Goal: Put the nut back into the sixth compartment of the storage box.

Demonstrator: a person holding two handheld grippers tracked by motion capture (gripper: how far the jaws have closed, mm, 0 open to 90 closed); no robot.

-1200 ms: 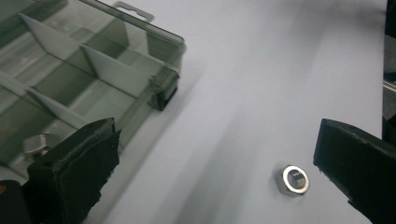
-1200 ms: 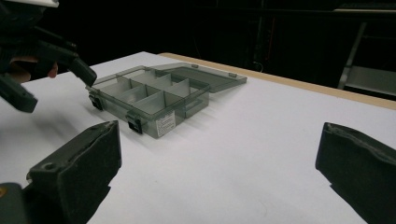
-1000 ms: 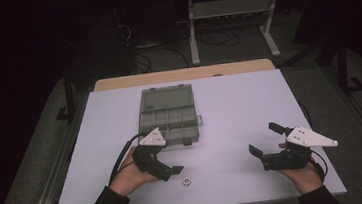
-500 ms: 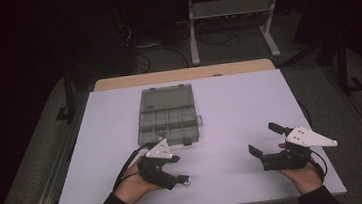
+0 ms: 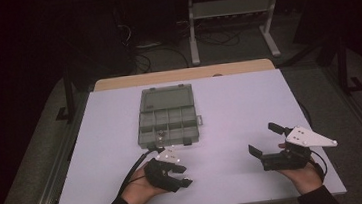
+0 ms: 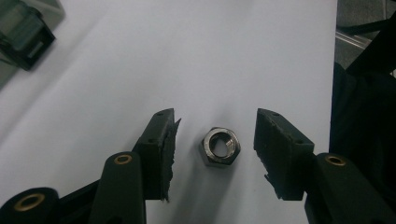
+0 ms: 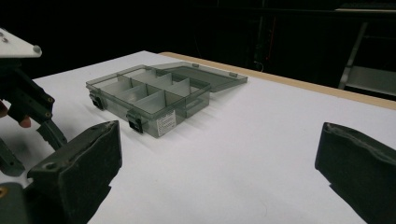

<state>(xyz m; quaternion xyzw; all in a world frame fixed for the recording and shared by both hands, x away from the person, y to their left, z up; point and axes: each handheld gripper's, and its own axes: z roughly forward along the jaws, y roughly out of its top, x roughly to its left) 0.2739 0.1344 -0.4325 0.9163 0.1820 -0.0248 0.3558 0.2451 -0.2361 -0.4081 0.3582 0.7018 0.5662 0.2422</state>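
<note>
A small steel hex nut (image 6: pixel 221 147) lies flat on the white table, between the jaws of my left gripper (image 6: pixel 215 119). Those jaws have just been closing, and a gap still shows on each side of the nut, so the pads do not touch it. In the high view the left gripper (image 5: pixel 184 176) is low over the table near the front edge, below the box. My right gripper (image 5: pixel 263 139) is held at the front right, open and with nothing between its jaws (image 7: pixel 219 158). The left gripper (image 7: pixel 28 112) also appears at the left edge of the right gripper view.
A grey see-through compartment box (image 5: pixel 168 118) lies with its lid open in the middle of the table (image 5: pixel 244 106), and the right gripper view shows the box (image 7: pixel 154 93) too. A metal shelf frame (image 5: pixel 230 12) stands on the dark floor beyond the far edge.
The left gripper came down and toward the front edge, over the nut, and its jaws narrowed around it. The right gripper has not moved.
</note>
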